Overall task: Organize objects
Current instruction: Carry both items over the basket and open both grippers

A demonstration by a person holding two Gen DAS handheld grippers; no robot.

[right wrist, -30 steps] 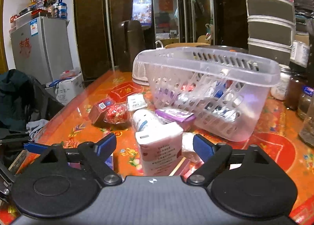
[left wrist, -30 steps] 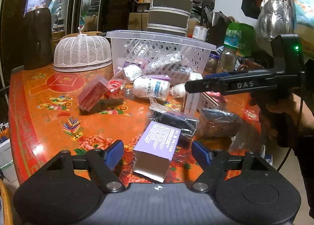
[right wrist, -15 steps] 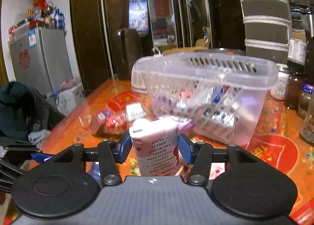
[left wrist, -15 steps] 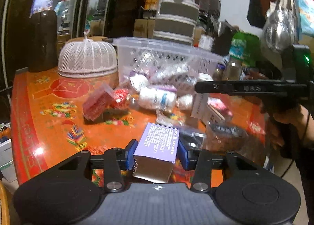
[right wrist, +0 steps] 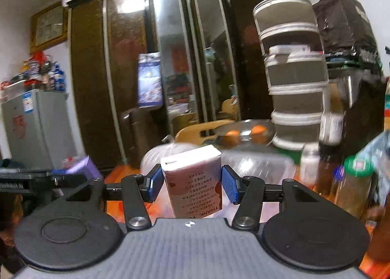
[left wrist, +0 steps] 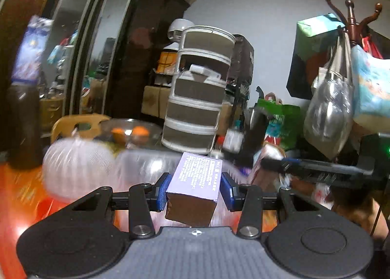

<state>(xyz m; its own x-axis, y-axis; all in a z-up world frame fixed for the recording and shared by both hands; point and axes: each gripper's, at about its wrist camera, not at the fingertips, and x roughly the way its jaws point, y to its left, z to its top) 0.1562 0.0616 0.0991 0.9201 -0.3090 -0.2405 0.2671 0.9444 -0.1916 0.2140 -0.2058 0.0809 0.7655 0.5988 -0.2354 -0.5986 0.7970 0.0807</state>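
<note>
My left gripper point(left wrist: 194, 191) is shut on a purple box point(left wrist: 198, 178), held up above the table with its blue pads pressing both sides. In the right wrist view my right gripper point(right wrist: 191, 182) is shut on a white and pink tissue pack point(right wrist: 195, 179), also lifted. The clear plastic basket point(left wrist: 143, 169) lies blurred just beyond the purple box, and the basket point(right wrist: 258, 164) shows behind the tissue pack too. The right gripper point(left wrist: 316, 169) crosses the right side of the left wrist view. The left gripper point(right wrist: 36, 179) with the purple box point(right wrist: 82, 165) shows at far left.
A white mesh food cover point(left wrist: 75, 169) sits on the orange table point(left wrist: 22, 196) left of the basket. Behind stand a glass bowl of oranges point(right wrist: 243, 130), a stacked drawer tower point(left wrist: 197, 98) and jars point(right wrist: 353, 181) at the right. A dark wardrobe point(right wrist: 170, 60) fills the background.
Both grippers closed on their items, the purple box and the tissue pack, then rose and tilted up, so the table and scattered items dropped out of view.
</note>
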